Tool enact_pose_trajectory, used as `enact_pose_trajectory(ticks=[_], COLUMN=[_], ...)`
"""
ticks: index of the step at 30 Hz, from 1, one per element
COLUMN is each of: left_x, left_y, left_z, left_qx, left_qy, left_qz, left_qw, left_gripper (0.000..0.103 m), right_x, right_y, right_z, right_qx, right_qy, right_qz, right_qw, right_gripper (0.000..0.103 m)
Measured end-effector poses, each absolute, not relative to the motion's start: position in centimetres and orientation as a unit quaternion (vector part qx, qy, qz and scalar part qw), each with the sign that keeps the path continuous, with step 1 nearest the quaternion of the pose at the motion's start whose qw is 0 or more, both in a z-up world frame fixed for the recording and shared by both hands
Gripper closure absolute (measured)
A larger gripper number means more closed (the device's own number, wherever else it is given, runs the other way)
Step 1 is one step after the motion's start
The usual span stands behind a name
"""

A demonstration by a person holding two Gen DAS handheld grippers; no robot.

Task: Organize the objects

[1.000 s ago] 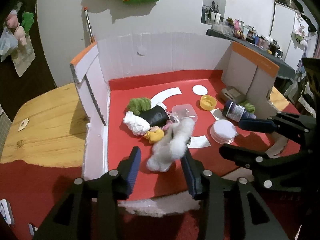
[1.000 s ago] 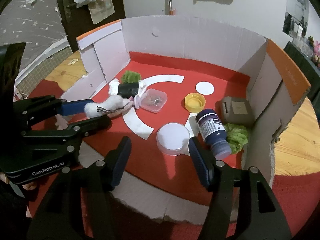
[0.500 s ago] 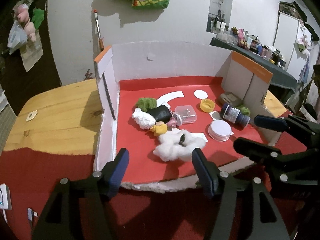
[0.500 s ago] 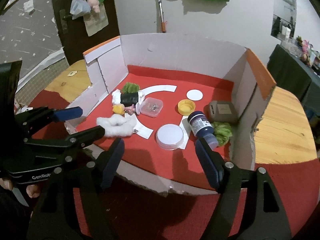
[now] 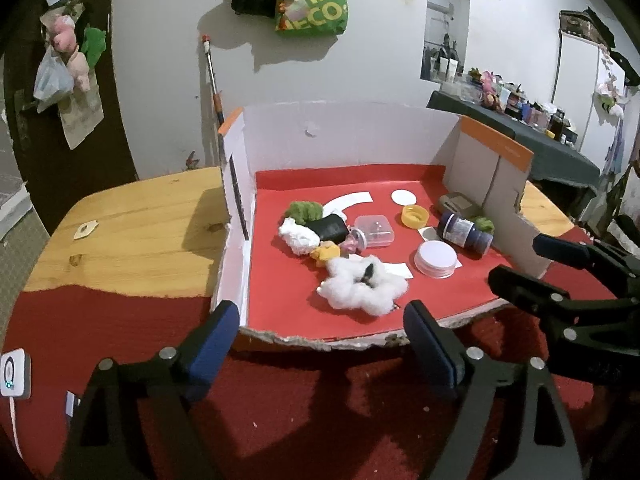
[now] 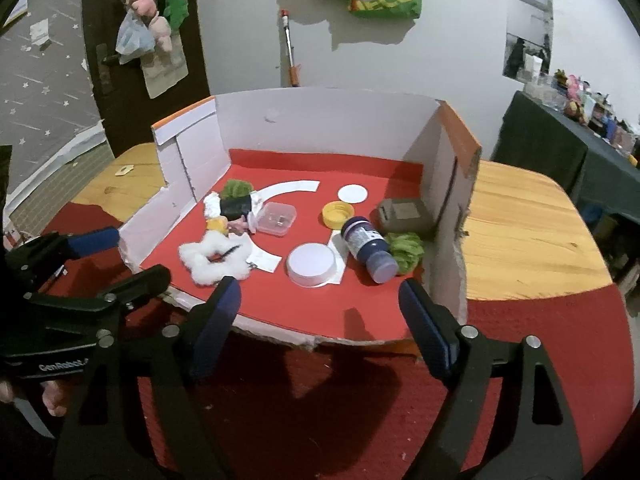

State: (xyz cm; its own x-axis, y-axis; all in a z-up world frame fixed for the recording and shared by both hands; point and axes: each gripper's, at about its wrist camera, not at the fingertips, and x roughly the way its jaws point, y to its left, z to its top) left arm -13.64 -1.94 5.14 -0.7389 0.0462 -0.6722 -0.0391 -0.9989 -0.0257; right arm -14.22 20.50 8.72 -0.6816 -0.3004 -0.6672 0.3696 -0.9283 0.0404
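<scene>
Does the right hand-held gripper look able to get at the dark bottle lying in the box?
Probably yes. The right hand-held gripper is open outside the box's torn, open front edge, and the bottle lies ahead with only bare red floor between; the green tuft crowds its far side.

Dim, warm room light is coming from above and in front, throwing hard shadows: the green bag (image 5: 312, 8) is casting one down the white wall (image 5: 160, 60), and the fingers (image 6: 214, 320) are darkening the red cloth (image 6: 320, 400) below. Fisheye bending is curving the worktop (image 6: 520, 232) edges, and black corners are vignetting both views. Fine detail is looking soft and grainy.
</scene>
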Motion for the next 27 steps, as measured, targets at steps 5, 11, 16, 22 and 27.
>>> enact_pose_trajectory(ticks=[5,11,16,22,27], left_x=[-13.08,-12.85,-12.98,-13.02,-12.91], left_y=[-1.91,-1.60,-1.57,-1.72,-1.71], left_z=[5.08,4.88,4.53,4.49,4.50], left_qx=[-0.356,-0.353,-0.357,-0.358,-0.357], left_qy=[-0.003,0.010,0.013,0.010,0.012], left_qz=[0.934,0.935,0.934,0.934,0.934], left_qw=[0.019,0.013,0.010,0.008,0.004], left_gripper=[0.013,0.012,0.012,0.009,0.005], right_x=[-13.95,-13.66,-13.63,-13.58,-13.57], right_y=[20.75,20.70,20.69,20.62,20.61], right_z=[8.34,8.24,8.18,8.19,8.20], right_qx=[0.356,0.348,0.347,0.346,0.347], right_qy=[0.049,0.053,0.053,0.054,0.054], right_qz=[-0.916,-0.919,-0.919,-0.919,-0.919], right_qw=[0.180,0.178,0.179,0.181,0.181], right_gripper=[0.022,0.021,0.020,0.018,0.017])
